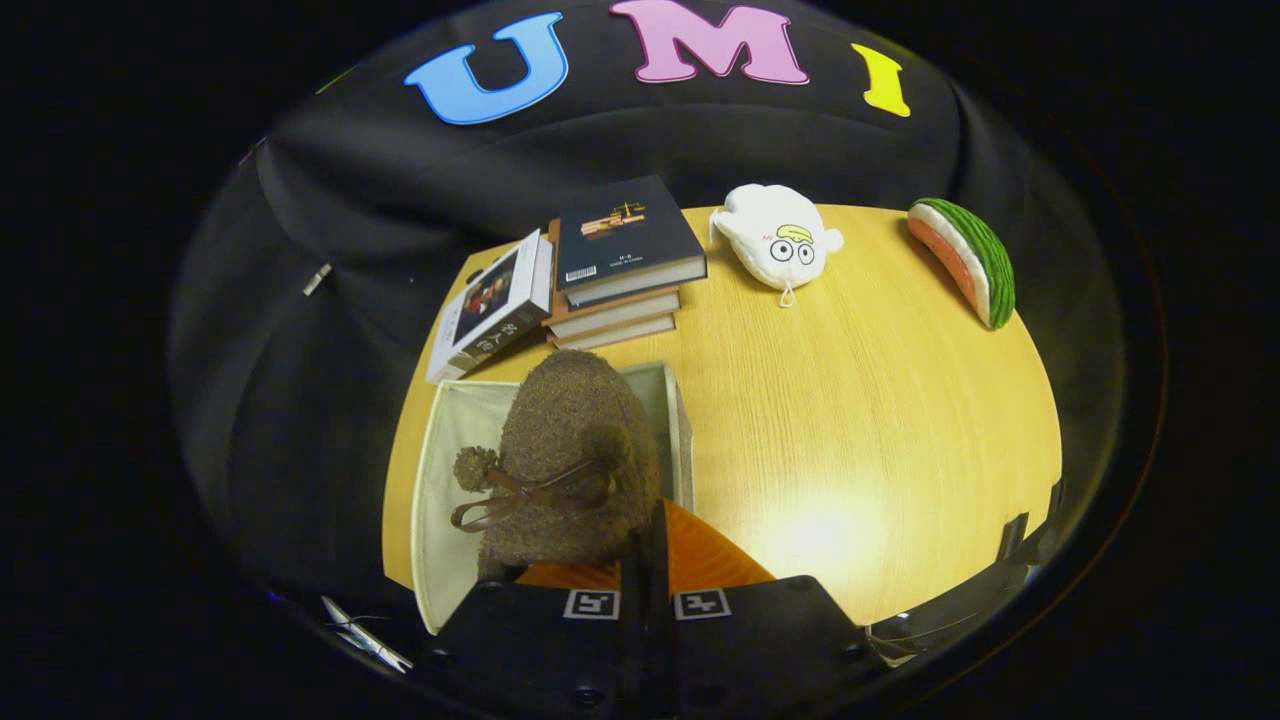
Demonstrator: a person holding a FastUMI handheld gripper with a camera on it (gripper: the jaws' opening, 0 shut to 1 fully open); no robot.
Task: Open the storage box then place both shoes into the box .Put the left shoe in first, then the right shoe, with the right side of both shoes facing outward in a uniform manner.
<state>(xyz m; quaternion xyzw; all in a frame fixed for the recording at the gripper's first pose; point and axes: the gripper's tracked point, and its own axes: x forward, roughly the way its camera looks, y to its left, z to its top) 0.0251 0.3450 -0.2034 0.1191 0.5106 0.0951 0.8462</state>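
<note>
Tool clamped on brown shoe over open storage box.
Fingers drawn together, pinching the shoe's rim. On the bench, book stack at 12 o'clock from the box; cover lettering too small to read.

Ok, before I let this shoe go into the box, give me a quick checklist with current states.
1. Storage box open: ok, no lid over it.
2. Gripper shut on the brown fuzzy shoe: ok, fingers closed together on its edge.
3. Shoe over the box opening: ok.
4. Whether this is the left shoe: cannot tell.
5. Right side facing outward: cannot tell.
6. Stack of books clear of the box: ok, they lie beyond it.
</note>
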